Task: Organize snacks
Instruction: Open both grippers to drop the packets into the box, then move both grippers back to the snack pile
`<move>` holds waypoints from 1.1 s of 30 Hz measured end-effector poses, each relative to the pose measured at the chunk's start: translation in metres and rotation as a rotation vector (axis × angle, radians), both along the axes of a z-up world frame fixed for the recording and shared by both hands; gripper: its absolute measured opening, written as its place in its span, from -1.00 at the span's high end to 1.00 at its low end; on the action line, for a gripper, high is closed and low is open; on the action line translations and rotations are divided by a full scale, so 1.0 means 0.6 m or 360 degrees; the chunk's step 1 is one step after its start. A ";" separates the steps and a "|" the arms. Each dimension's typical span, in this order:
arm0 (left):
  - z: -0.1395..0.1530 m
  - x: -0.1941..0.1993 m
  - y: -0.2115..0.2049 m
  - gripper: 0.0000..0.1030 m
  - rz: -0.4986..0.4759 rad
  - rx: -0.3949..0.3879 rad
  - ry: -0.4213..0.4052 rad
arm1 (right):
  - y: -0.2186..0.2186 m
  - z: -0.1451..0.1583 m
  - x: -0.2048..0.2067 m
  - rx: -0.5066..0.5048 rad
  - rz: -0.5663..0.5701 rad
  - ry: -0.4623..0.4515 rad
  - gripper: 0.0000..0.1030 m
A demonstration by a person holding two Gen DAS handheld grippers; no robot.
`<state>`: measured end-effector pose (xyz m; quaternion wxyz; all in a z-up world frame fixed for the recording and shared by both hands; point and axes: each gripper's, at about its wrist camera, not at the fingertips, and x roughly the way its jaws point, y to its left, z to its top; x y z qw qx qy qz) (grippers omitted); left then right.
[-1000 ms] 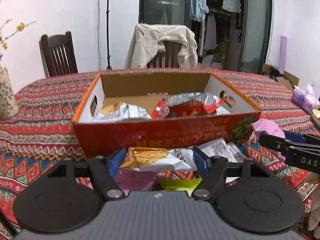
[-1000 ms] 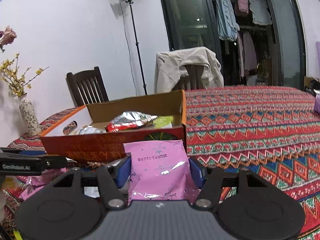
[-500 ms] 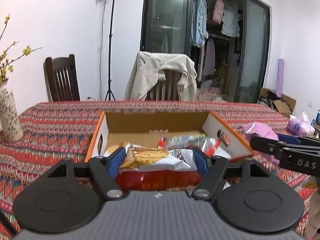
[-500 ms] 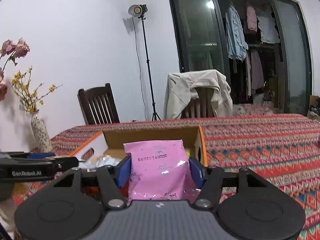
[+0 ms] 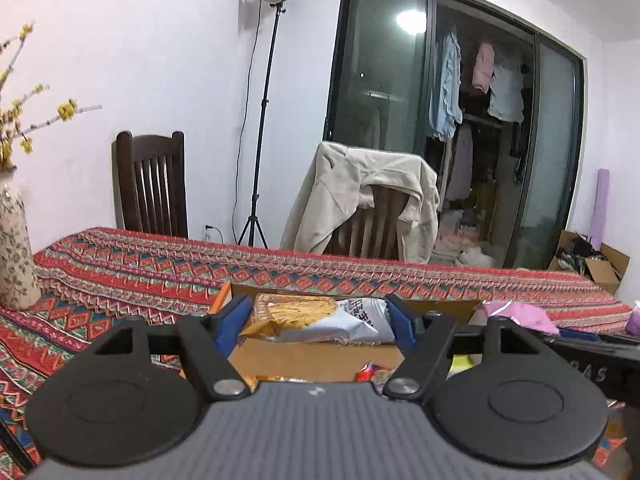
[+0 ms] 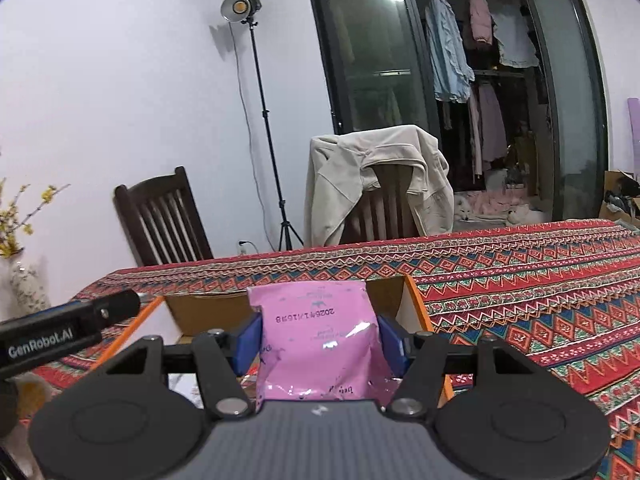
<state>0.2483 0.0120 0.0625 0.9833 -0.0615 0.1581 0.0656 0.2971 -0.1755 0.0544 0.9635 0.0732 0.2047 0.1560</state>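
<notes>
My left gripper [image 5: 316,318] is shut on a white and yellow snack bag [image 5: 320,316] and holds it above the open cardboard box [image 5: 316,354]. My right gripper [image 6: 318,338] is shut on a pink snack bag [image 6: 316,344] and holds it over the same box [image 6: 416,300], whose orange rim and brown inner wall show behind the bag. The pink bag [image 5: 516,314] and the right gripper's body show at the right of the left wrist view. The left gripper's body [image 6: 68,330] shows at the left of the right wrist view. Most of the box's contents are hidden.
The table carries a red patterned cloth [image 6: 520,280]. A flowered vase [image 5: 14,248] stands at its left end. A dark wooden chair [image 5: 152,184], a chair draped with a beige jacket [image 5: 372,204] and a light stand [image 5: 260,120] are behind the table.
Both grippers have risen and moved forward over the box with their bags. The box front, seen from low a second ago, now lies below the fingers.
</notes>
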 end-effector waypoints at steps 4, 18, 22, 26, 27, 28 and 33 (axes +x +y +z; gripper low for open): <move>-0.017 0.016 0.011 -0.43 -0.0012 -0.0021 0.0062 | -0.001 -0.031 0.019 0.0041 0.0042 0.0041 -0.19; -0.029 0.001 0.030 -1.00 0.0051 -0.0114 0.0076 | -0.005 -0.039 -0.015 -0.0006 0.0074 -0.0010 -0.96; 0.000 -0.029 0.027 -1.00 0.0058 -0.0123 0.0011 | -0.002 -0.039 -0.022 -0.0022 0.0074 0.0005 -1.00; 0.019 -0.055 0.023 -1.00 0.0061 -0.0122 -0.0004 | -0.007 -0.023 -0.039 -0.0021 0.0042 -0.0014 -1.00; 0.022 -0.063 0.024 -1.00 0.0055 -0.0134 0.0006 | -0.011 -0.018 -0.046 -0.0018 0.0035 -0.0018 -1.00; 0.025 -0.070 0.024 -1.00 0.0048 -0.0144 0.0010 | -0.014 -0.014 -0.055 -0.0018 0.0028 -0.0025 -1.00; 0.025 -0.120 0.024 -1.00 0.0021 -0.0133 0.0018 | -0.031 -0.005 -0.111 -0.0043 0.0031 -0.0040 -1.00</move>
